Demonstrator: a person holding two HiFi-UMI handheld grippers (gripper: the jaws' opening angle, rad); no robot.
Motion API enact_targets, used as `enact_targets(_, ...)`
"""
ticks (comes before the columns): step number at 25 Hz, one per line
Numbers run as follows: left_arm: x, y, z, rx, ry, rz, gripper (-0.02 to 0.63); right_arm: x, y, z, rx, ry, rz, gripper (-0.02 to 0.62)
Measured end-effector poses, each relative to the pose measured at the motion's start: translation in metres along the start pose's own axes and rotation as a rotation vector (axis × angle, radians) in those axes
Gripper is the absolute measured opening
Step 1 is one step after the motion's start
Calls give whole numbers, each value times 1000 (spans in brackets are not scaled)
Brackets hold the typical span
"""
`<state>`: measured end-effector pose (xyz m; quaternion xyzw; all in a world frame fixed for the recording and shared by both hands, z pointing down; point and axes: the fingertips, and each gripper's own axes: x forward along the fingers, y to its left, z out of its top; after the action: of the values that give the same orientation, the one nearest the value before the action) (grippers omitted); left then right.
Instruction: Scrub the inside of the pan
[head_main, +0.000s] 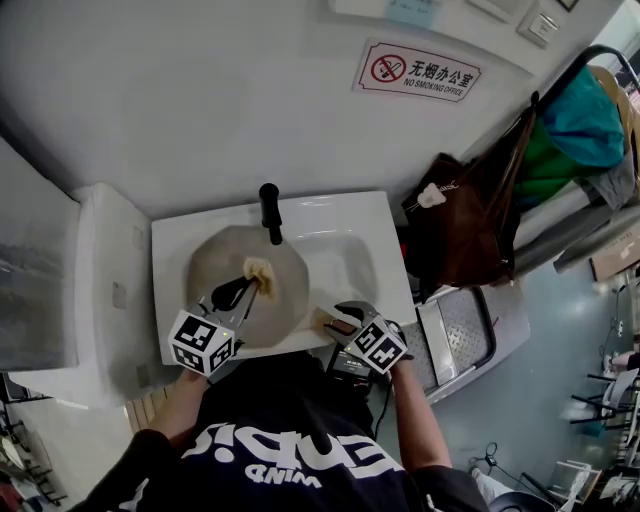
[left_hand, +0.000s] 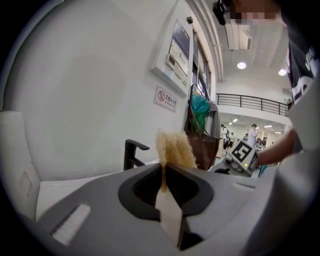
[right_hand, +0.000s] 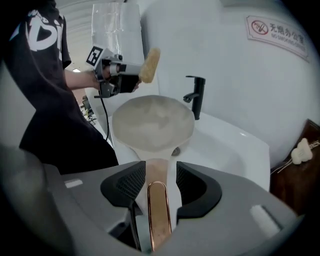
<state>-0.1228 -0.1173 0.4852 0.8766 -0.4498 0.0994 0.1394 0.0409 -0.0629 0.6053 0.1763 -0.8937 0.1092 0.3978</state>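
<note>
A beige pan sits in the white sink, and the right gripper view shows its inside. My left gripper is shut on a yellow scrub sponge held above the pan. The sponge sticks up from between the closed pads and is also seen from the right. At the sink's front edge, my right gripper is open. The pan's copper-trimmed handle lies between its jaws, which stand clear of it on both sides.
A black faucet stands at the back of the sink, close behind the pan. A brown bag hangs to the right, and a white unit adjoins the sink on the left. The wall with a no-smoking sign is behind.
</note>
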Motion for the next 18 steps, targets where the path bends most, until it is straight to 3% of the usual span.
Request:
enact_targets(6,2,5,-8,-9,26,-7,25,28,10,-40,32,118,59,178)
enact_targets(18,5,8,-12,-25,33,-11,25,50,12,-57,11,213,83,178)
